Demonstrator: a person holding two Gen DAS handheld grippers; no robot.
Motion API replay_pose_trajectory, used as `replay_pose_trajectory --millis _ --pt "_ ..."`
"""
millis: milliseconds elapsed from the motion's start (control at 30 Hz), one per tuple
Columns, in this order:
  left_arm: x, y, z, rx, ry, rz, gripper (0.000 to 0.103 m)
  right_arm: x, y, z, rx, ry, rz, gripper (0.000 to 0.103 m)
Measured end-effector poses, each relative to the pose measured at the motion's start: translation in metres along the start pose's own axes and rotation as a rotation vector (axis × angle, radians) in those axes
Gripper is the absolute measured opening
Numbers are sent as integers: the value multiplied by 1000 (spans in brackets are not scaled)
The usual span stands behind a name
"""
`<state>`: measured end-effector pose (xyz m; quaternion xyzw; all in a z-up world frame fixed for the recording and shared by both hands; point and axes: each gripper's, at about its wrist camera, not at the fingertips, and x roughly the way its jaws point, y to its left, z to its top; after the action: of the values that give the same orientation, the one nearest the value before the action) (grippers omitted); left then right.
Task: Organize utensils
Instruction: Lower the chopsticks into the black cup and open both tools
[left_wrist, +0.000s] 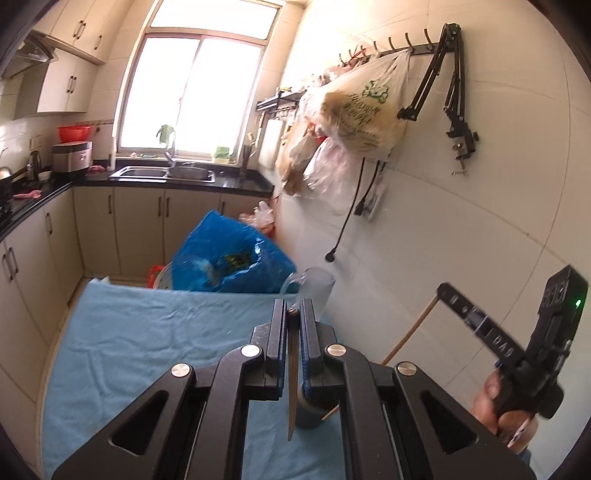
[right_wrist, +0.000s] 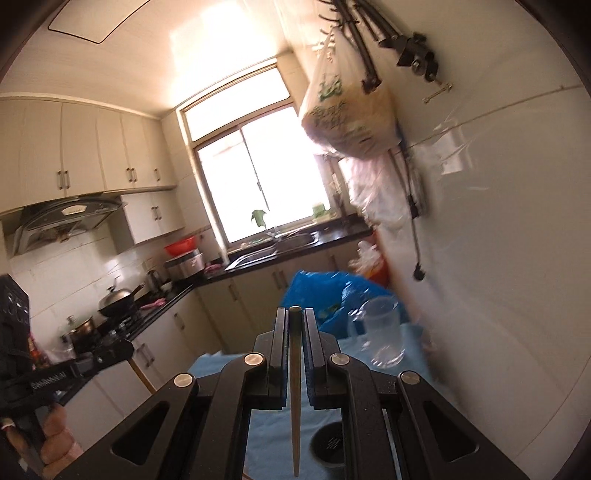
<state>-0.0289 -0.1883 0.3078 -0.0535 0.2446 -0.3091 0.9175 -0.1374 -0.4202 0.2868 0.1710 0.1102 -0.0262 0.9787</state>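
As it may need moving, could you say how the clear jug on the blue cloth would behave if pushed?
The clear jug looks empty, so it is probably light. It stands tall and upright, so a high push might tip it. The blue cloth may wrinkle rather than let it slide.

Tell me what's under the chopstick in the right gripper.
Under the chopstick held by the right gripper lies blue cloth; a dark round holder sits just right. Its inside is partly hidden by the gripper.
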Motion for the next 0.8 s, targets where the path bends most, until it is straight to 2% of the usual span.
replay_pose_trajectory --millis 167,267,433,500,667,767,800 --pt "25 -17 20 -13 -13 -52 6 18 -16 8 9 -2 -41 8" --pt "44 -24 20 -18 -6 -68 6 31 -27 6 11 12 -62 8" --pt "83 -27 1 -27 41 -47 6 55 -47 -10 32 72 -82 8" --pt "99 -23 -9 -46 85 -42 6 65 -54 -19 42 107 -82 8" --pt "123 -13 -24 -84 143 -17 7 78 -63 -36 54 176 -74 9" --pt "125 -11 -27 -101 158 -20 8 74 -65 -36 59 186 -60 18" --pt "121 -11 -27 -103 157 -18 11 70 -65 -35 60 178 -61 21"
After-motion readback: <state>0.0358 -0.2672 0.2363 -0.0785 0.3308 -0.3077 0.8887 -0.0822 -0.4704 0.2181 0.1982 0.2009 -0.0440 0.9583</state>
